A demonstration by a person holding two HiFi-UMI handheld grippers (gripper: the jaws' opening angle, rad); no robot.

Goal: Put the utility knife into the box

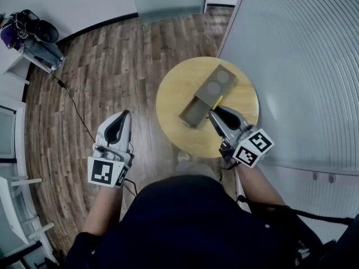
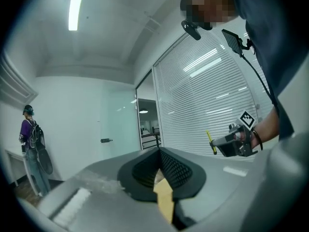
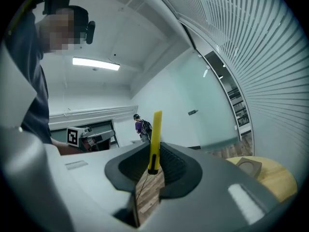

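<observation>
A yellow utility knife [image 3: 155, 140] stands upright between the jaws of my right gripper [image 3: 153, 167], which is shut on it. In the head view that right gripper [image 1: 215, 112] hovers over the round wooden table [image 1: 174, 94], its knife [image 1: 216, 103] beside the grey open box [image 1: 196, 111] and its lid [image 1: 216, 83]. From the left gripper view the knife [image 2: 210, 142] shows as a thin yellow stick. My left gripper [image 1: 124, 115] hangs over the floor left of the table; its jaws [image 2: 161, 166] are shut with nothing in them.
A frosted glass wall [image 1: 303, 66] runs close along the table's right side. A power cable [image 1: 76, 114] trails across the wooden floor. A person with a backpack [image 2: 31, 146] stands far off by a white table [image 1: 17, 60].
</observation>
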